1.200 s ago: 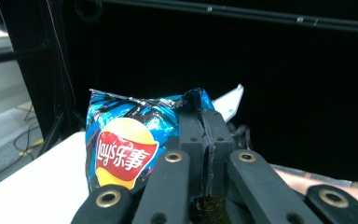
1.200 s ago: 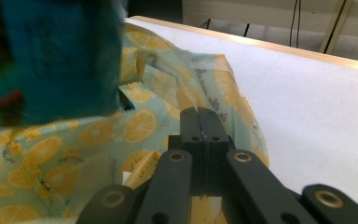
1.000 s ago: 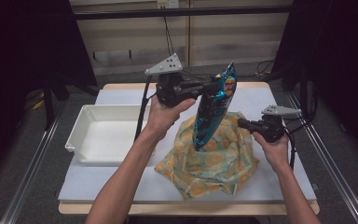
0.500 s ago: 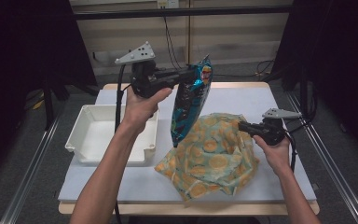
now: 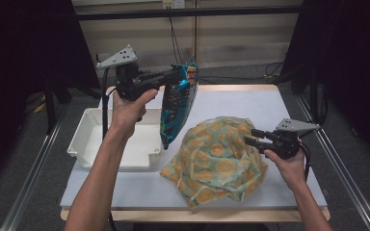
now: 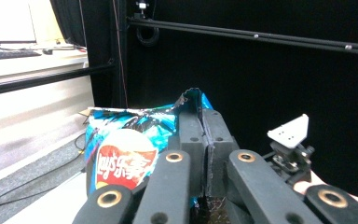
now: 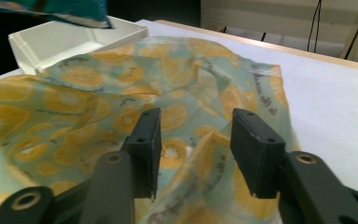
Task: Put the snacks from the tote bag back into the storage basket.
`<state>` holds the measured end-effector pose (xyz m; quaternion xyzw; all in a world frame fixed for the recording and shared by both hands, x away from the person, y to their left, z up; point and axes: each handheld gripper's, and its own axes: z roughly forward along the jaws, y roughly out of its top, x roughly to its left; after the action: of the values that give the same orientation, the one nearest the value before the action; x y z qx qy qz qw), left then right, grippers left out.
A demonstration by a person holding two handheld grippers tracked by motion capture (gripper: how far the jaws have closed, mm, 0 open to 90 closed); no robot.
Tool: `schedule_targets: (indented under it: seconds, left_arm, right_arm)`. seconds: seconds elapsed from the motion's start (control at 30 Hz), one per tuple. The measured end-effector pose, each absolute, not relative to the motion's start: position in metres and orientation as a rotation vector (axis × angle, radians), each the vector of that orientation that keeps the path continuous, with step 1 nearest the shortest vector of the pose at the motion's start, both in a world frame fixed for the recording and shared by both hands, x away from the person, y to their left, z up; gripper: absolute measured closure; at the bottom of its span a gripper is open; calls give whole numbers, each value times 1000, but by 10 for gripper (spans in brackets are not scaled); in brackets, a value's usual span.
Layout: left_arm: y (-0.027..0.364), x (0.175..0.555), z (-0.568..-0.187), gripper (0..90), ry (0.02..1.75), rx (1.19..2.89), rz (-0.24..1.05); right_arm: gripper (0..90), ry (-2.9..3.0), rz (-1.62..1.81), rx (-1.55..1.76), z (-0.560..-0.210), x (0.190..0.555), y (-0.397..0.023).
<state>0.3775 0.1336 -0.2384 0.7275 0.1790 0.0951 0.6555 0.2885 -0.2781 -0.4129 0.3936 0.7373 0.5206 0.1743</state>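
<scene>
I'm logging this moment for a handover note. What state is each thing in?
Left hand-held gripper: shut on the chip bag's top edge.
Chip bag: hanging in the air, over the tray's right edge.
Right hand-held gripper: open, jaws just opened, fabric lying between them, unpressed.
Fruit-print bag: crumpled on the table.
Tray: upright, looks empty.
Table: covered with a white sheet.

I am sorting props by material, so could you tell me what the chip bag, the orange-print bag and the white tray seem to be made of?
Chip bag: glossy foil-like plastic film, judging by its sheen and crinkles. Orange-print bag: thin, soft, slightly translucent sheet, probably plastic or light fabric; it slumps in folds. White tray: rigid, smooth plastic by its look, with a moulded rim.
</scene>
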Motion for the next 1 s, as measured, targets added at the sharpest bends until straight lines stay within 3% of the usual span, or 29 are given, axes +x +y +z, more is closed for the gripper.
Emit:
schedule_targets:
  seconds: [0.47,1.0]
  left_arm:
    - [167,371,-241,888,469,1673,271]
    - [214,373,-228,888,525,1645,362]
  right_arm:
    - [248,2019,1466,1146,-415,232,-285]
    - [225,2005,1431,1201,-427,191,-284]
